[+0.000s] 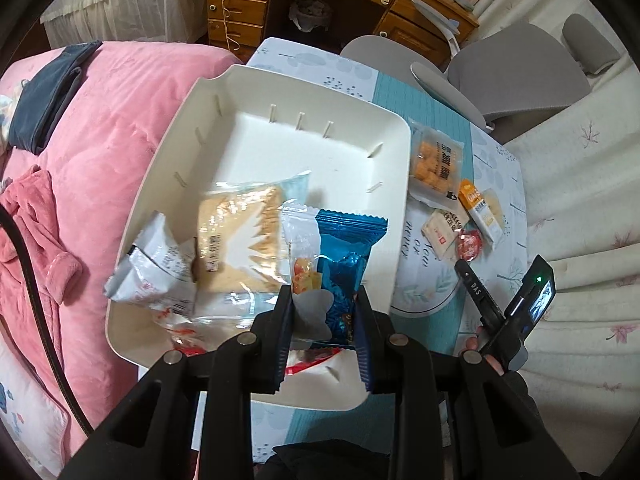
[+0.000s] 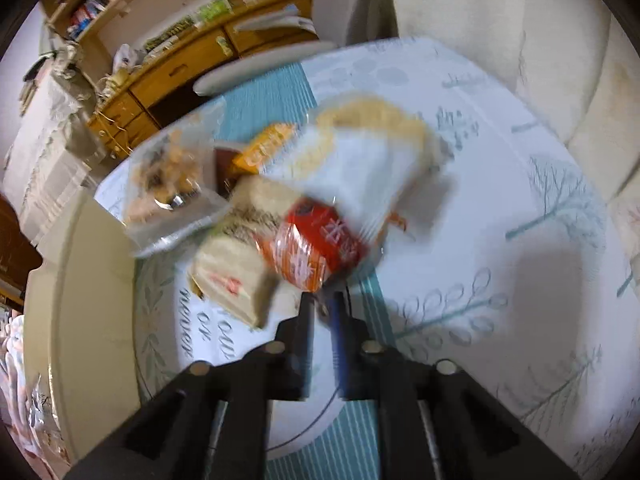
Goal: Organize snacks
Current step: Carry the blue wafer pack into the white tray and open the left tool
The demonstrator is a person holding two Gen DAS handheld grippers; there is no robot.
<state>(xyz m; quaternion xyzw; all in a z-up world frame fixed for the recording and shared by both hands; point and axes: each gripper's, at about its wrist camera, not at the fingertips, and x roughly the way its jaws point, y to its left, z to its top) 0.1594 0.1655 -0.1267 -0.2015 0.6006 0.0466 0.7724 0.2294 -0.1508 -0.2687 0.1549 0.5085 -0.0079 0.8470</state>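
Jaws, left gripper (image 1: 325, 322): nearly closed, clamped on shiny blue foil snack packet (image 1: 346, 256) plus clear wrapper w/ orange pieces (image 1: 304, 264), both held over cream plastic bin (image 1: 280, 92).
Jaws, right gripper (image 2: 322, 308): narrow gap, tips at edge of red-orange snack wrapper (image 2: 316, 240); blurred, can't tell if pinched.
Bin contents: tan cracker pack in clear wrap (image 1: 240, 240), white-silver pouch (image 1: 156, 264).
Worktop (image 1: 500, 184): white-teal printed cloth; orange cracker pack (image 1: 436, 164), yellow-white box-like pack (image 1: 480, 208), beige wafer pack (image 1: 440, 232), all just beside bin.
Left of bin: pink quilted bedding (image 1: 112, 120).
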